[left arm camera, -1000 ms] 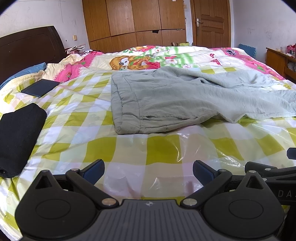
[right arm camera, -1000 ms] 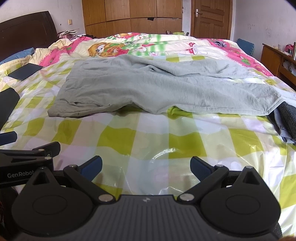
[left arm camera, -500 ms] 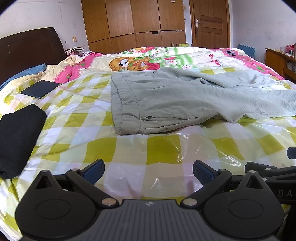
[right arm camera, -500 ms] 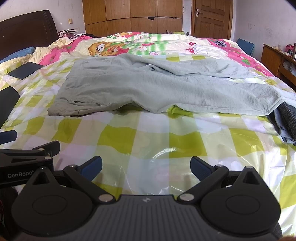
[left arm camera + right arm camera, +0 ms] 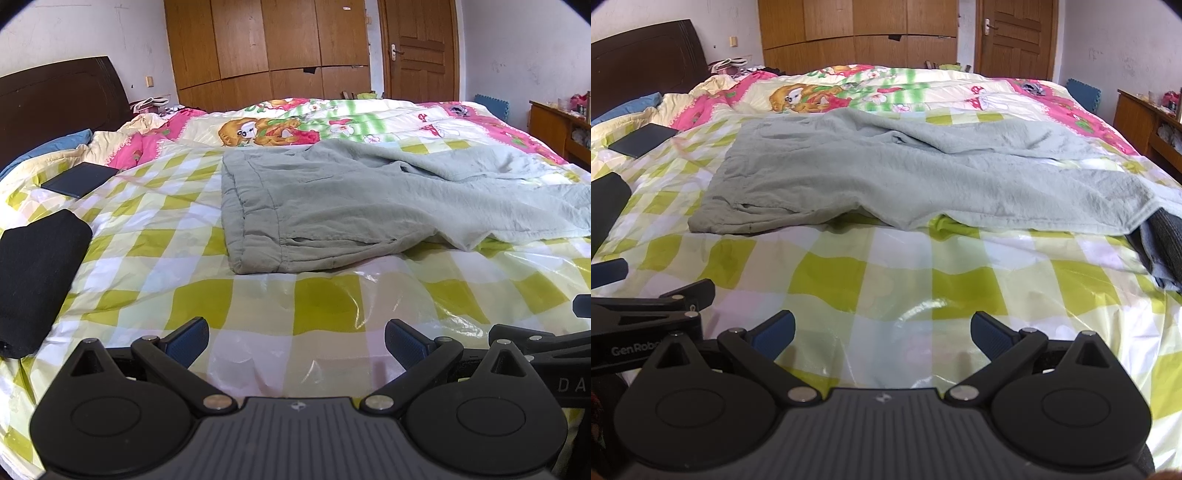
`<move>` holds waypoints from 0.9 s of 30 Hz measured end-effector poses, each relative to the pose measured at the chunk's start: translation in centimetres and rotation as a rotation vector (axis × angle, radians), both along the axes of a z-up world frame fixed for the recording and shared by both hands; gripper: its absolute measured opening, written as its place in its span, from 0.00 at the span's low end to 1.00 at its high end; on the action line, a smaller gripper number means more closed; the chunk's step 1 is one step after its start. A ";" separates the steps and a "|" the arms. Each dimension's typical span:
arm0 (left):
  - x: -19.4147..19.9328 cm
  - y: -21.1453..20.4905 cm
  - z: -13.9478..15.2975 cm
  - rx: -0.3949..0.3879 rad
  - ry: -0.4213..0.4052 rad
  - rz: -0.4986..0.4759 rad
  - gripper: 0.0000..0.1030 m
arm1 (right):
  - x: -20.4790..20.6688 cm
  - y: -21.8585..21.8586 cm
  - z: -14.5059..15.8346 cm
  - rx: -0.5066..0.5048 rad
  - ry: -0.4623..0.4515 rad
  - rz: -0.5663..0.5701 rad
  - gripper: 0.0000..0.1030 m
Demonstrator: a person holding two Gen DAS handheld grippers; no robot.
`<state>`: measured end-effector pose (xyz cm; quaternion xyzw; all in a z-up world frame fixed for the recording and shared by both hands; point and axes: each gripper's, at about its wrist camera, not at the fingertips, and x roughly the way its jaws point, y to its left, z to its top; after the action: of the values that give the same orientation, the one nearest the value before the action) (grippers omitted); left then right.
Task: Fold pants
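Grey-green pants [image 5: 332, 206] lie spread and wrinkled across the checked bed cover, waistband to the left, legs running right. In the right wrist view the same pants [image 5: 905, 181] cross the middle of the bed. My left gripper [image 5: 297, 338] hovers open above the near edge of the bed, well short of the pants, nothing between its blue pads. My right gripper [image 5: 882, 332] is also open and empty, beside the left one, whose arm [image 5: 646, 314] shows at the left edge.
A folded black garment [image 5: 33, 273] lies at the left of the bed, a dark flat book-like item [image 5: 79, 179] behind it. Dark grey clothes [image 5: 1160, 247] sit at the right edge. A cartoon quilt [image 5: 332, 118], wardrobe, door and wooden side table [image 5: 554, 125] stand beyond.
Both cameras have risen and shifted slightly; the pants and other items have not moved. Both grippers stay open.
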<state>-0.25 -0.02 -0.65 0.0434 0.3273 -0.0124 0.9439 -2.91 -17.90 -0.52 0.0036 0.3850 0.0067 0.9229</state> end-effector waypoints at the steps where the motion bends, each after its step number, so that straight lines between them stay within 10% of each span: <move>1: 0.2 0.1 0.0 -0.004 0.002 0.002 1.00 | 0.1 0.1 0.1 -0.005 -0.003 0.006 0.98; 19: 7.6 2.2 -1.1 0.064 0.017 -0.068 0.99 | 8.3 3.1 -0.3 -0.071 -0.012 0.151 0.97; 23: 9.8 2.4 -2.4 0.081 0.081 -0.127 0.70 | 11.1 3.2 -0.6 -0.102 -0.012 0.212 0.93; 27: 11.4 3.2 -3.1 0.059 0.111 -0.158 0.62 | 13.2 3.6 -0.8 -0.155 -0.023 0.322 0.93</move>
<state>11.15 3.18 -3.74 0.0962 0.3747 -0.0795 0.9187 10.25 -14.32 -1.37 -0.1294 0.3691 0.1249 0.9118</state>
